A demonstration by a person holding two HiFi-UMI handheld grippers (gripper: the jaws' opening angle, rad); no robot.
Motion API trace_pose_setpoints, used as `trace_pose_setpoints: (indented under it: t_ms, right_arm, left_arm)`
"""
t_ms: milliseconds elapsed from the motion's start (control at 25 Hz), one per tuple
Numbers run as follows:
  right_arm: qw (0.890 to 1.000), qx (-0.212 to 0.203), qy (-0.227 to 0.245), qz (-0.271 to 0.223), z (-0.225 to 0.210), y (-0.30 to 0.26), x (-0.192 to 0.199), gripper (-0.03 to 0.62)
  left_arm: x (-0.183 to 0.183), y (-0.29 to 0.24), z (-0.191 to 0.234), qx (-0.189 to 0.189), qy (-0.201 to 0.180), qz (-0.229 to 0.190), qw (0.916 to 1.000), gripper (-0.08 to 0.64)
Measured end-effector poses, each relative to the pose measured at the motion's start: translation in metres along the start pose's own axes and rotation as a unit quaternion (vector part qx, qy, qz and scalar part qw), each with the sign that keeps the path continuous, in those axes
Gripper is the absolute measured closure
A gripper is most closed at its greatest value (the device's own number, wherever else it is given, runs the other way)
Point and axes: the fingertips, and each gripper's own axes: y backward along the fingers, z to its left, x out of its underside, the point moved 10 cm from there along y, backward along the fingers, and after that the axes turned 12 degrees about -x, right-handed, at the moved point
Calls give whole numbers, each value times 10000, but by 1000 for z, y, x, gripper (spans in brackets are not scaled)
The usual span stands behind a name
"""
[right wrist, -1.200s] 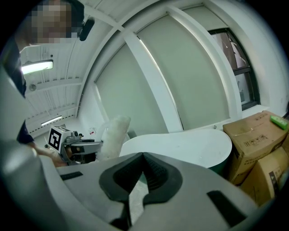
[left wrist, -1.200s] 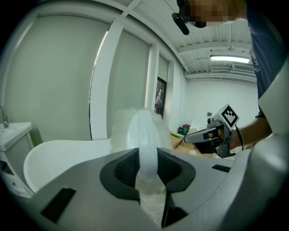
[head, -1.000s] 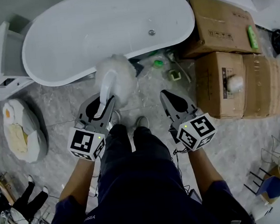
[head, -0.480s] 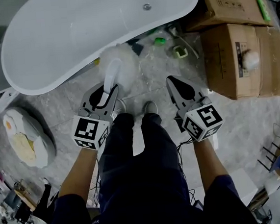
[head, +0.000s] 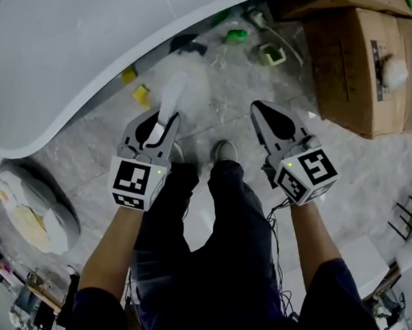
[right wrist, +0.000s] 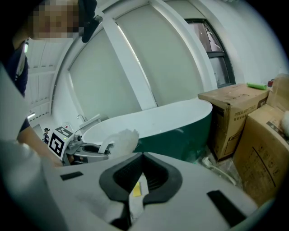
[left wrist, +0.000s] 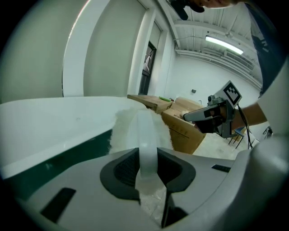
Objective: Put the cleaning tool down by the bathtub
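Observation:
The cleaning tool (head: 184, 90) is a white fluffy head on a curved white handle. My left gripper (head: 164, 121) is shut on that handle, and the fluffy head hangs low over the marble floor beside the white bathtub (head: 72, 50). In the left gripper view the handle (left wrist: 146, 149) runs straight up between the pads, with the tub's rim (left wrist: 54, 122) to the left. My right gripper (head: 258, 108) is level with the left one, shut and holding nothing. From the right gripper view (right wrist: 142, 154) I see the tool (right wrist: 121, 139) and the tub (right wrist: 153, 119).
Cardboard boxes (head: 355, 59) stand at the right, one with a white ball (head: 394, 73) on it. Yellow scraps (head: 141, 96), a green item (head: 235, 36) and a small holder (head: 271, 54) lie under the tub's edge. The person's shoes (head: 224, 150) are between the grippers. A cushion (head: 29, 214) lies at the left.
Both grippers have come down toward the floor together, and the tool's head has sunk lower beside the tub. The grip on the handle is the same.

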Motion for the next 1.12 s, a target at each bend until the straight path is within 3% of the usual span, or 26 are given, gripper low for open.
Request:
trace_pose_setpoints:
  t_ms: [440,840,1120]
  right_arm:
    - [10000,24,-28,-53,-81,-52,103,589]
    - [9997,187,-58,-137,-156,-90,162,589]
    - [9995,178,-45,-274,-188,-112,189,589]
  left_arm:
    - [111,-120,0,35,-309,516,9982,448]
    - [197,-220,7,171,-721,1111,9910,448]
    - [249,-263,14,201,-847,1435,9858,448]
